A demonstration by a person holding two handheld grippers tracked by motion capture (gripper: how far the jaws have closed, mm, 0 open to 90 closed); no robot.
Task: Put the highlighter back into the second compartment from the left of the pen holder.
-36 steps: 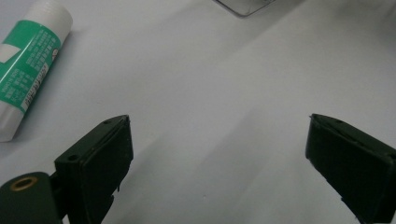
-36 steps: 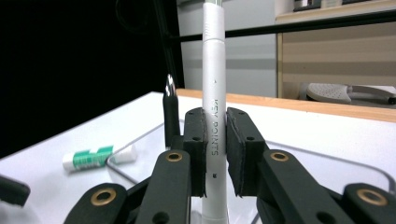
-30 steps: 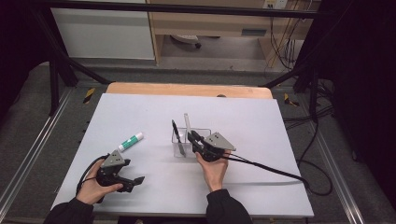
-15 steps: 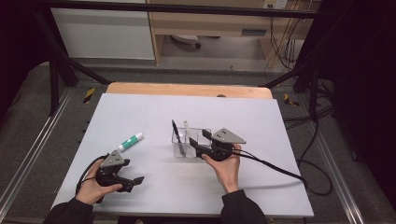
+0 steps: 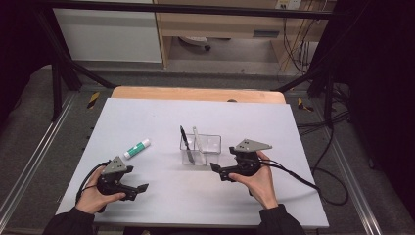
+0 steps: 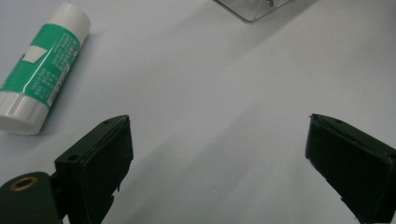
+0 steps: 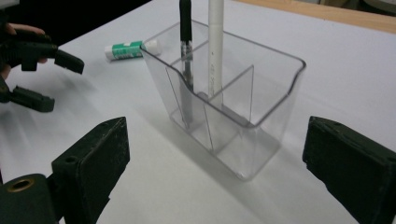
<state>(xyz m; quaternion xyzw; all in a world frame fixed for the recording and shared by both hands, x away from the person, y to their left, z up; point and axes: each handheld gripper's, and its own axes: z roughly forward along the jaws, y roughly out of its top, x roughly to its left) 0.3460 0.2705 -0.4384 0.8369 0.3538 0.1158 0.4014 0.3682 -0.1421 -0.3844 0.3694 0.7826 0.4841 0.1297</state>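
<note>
The right gripper (image 5: 219,171) is held just beside the clear divided holder (image 5: 208,145) on the tabletop (image 5: 293,147); its jaws have just been opening and stand wide, with nothing between them. A black pen (image 7: 186,56) and a white pen (image 7: 215,46) are stood in the holder's far compartments. The left gripper (image 5: 139,192) is rested near the tabletop's front edge with jaws wide and empty, and the green glue stick (image 6: 43,67) is laid flat beyond it.

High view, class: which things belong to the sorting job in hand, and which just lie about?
In the job: clear organiser; black pen and white pen standing in it; glue stick, not yet stowed.
Lying about: floor cables; yellow-black tape marks.
</note>
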